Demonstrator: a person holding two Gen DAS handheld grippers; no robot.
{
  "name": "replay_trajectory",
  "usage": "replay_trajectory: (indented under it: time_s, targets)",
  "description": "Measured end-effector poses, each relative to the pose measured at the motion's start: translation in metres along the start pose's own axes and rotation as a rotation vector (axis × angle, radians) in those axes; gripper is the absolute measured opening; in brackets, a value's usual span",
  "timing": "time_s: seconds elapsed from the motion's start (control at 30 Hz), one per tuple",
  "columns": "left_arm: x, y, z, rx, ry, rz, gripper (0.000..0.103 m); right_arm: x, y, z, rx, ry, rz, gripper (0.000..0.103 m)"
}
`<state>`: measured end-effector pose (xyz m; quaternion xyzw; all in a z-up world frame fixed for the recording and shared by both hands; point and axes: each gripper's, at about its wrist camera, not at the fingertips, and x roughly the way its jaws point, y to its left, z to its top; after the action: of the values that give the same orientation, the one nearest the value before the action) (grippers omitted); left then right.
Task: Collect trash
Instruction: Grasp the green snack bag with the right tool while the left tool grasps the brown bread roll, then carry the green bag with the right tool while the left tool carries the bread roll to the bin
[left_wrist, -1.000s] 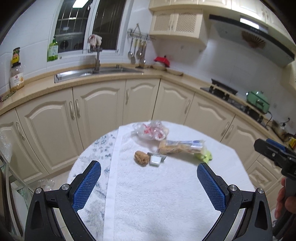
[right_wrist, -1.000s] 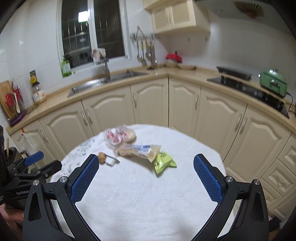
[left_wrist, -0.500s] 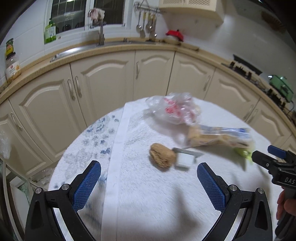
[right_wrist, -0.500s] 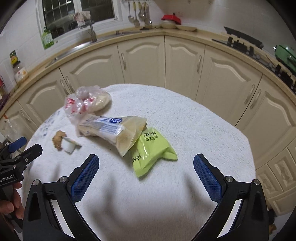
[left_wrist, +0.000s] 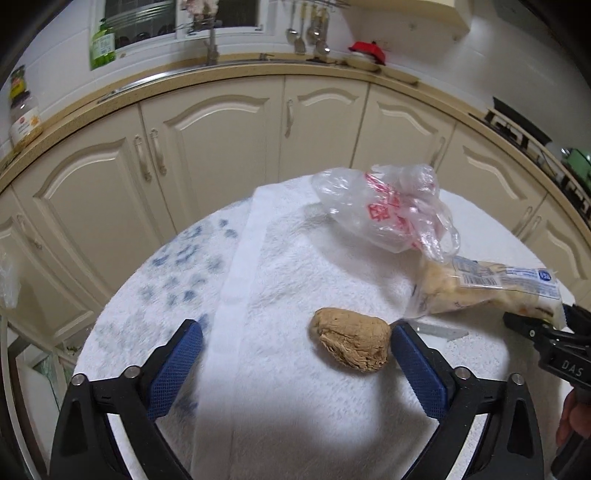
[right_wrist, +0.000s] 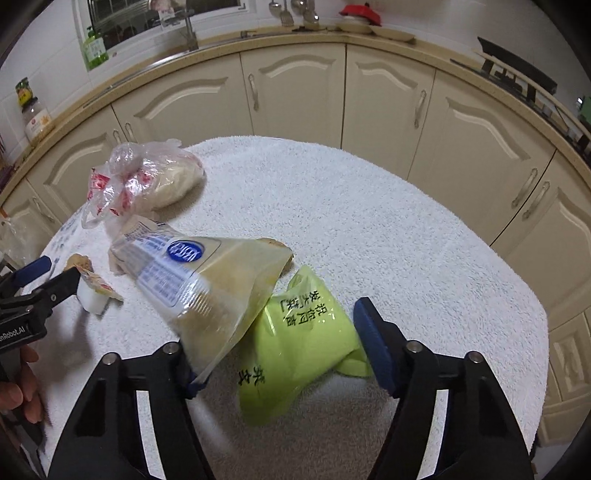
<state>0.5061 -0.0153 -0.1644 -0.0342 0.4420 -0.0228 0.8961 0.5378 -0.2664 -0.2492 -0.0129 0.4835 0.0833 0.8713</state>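
Left gripper (left_wrist: 293, 347): spread wide, holding nothing, brown lump (left_wrist: 351, 344) beside its right finger. Right gripper (right_wrist: 280, 354): spread wide, straddling green packet (right_wrist: 295, 347), nothing clamped.

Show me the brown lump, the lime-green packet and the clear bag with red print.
brown lump (left_wrist: 352, 344), left wrist view, middle of its top.
lime-green packet (right_wrist: 299, 343), right wrist view, its printed face.
clear bag with red print (left_wrist: 384, 212), left wrist view, its red-printed side.

My left gripper (left_wrist: 293, 352), right gripper (right_wrist: 275, 349): black frames, blue textured pads (left_wrist: 415, 365), silver screws, white lettering; bare fingers.
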Motion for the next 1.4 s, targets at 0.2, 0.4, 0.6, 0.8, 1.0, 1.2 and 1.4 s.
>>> replay_trajectory:
  time_s: [0.2, 0.4, 0.6, 0.8, 1.0, 1.2, 1.4]
  targets:
    - [0.014, -0.007, 0.006, 0.041, -0.001, -0.077, 0.062, -0.003, -0.006, -0.004, 0.010, -0.018, 0.002, 0.047]
    - [0.023, -0.009, 0.009, 0.057, -0.010, -0.119, 0.038, -0.012, -0.012, -0.014, 0.049, -0.023, 0.033, 0.042]
    - [0.022, 0.004, 0.001, 0.009, -0.007, -0.143, 0.037, -0.027, -0.019, -0.030, 0.100, -0.023, 0.062, 0.042]
    - [-0.008, 0.015, -0.020, 0.003, -0.034, -0.134, 0.037, -0.053, -0.023, -0.050, 0.132, -0.036, 0.083, 0.042]
    - [-0.048, 0.007, -0.037, 0.020, -0.088, -0.143, 0.037, -0.088, -0.021, -0.066, 0.147, -0.076, 0.094, 0.042]
    - [-0.088, -0.019, -0.051, 0.061, -0.163, -0.172, 0.037, -0.133, -0.021, -0.082, 0.165, -0.152, 0.107, 0.042]
    - [-0.128, -0.057, -0.069, 0.128, -0.237, -0.221, 0.038, -0.184, -0.033, -0.100, 0.187, -0.242, 0.093, 0.042]
